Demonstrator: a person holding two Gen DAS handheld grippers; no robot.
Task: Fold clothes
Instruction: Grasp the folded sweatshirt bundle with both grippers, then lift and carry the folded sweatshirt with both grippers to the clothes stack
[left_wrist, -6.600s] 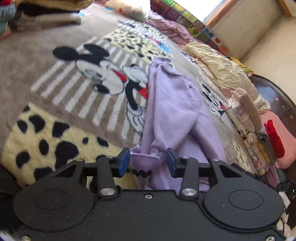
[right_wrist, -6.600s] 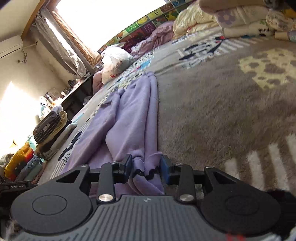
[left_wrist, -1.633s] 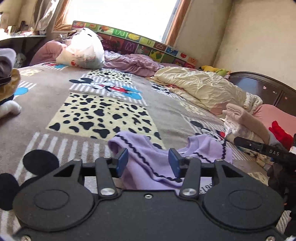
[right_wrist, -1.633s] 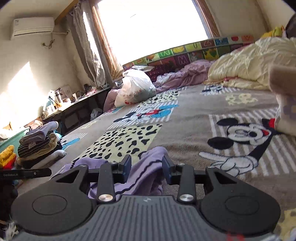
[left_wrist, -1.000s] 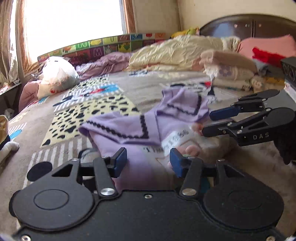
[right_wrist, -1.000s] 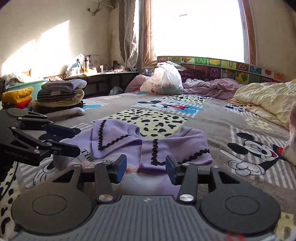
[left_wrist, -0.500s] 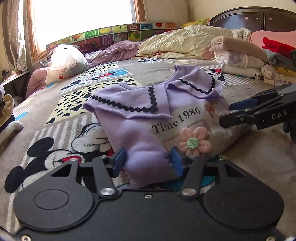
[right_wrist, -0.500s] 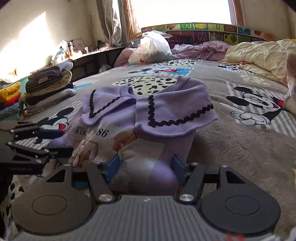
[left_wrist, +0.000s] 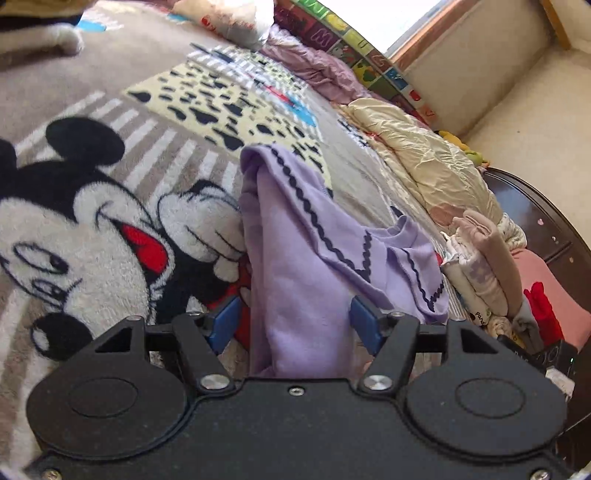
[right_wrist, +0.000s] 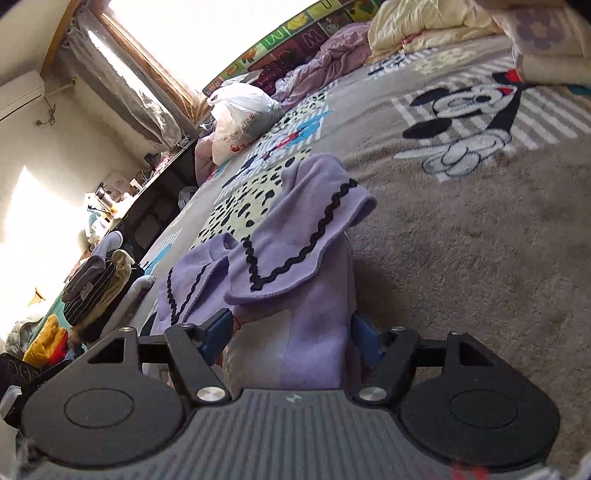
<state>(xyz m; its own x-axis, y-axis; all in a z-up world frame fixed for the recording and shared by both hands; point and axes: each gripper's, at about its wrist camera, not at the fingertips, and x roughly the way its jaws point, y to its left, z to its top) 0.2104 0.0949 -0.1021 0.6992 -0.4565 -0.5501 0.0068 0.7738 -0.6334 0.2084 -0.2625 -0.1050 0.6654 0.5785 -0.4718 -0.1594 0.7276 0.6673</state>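
Lilac sweater (left_wrist: 295, 266), collar edged in black wavy trim, folded into a thick bundle on the cartoon-mouse blanket (left_wrist: 92, 221) covering the bed. Seen from the right wrist as well (right_wrist: 317, 258), collar flap draped over the top of the bundle, a pale printed panel showing beneath it.

Left tongs (left_wrist: 295, 325) spread wide around the near end of the sweater, blue pads on either side of the fabric, the right pad close against it, the left one just clear; not pinching. Right tongs (right_wrist: 291, 338) likewise spread, bundle filling the gap between the blue pads, far pad touching or nearly touching the purple cloth; hard to tell whether any pressure is applied.

Left of the sweater, in the left wrist view, a large smiling mouse face woven into the blanket. Beyond the sweater, a yellow patch with black spots (left_wrist: 236, 107). Farther behind it, a cream quilt (left_wrist: 424, 162), a crumpled mauve sheet (left_wrist: 314, 66) and a white plastic bag (right_wrist: 243, 114) under the bright window. Right of the sweater, a stack of folded clothes (left_wrist: 484, 266) against the dark headboard (left_wrist: 535, 221). On the sweater's opposite side, in the right wrist view, another pile of folded garments (right_wrist: 96, 284), striped and yellow.
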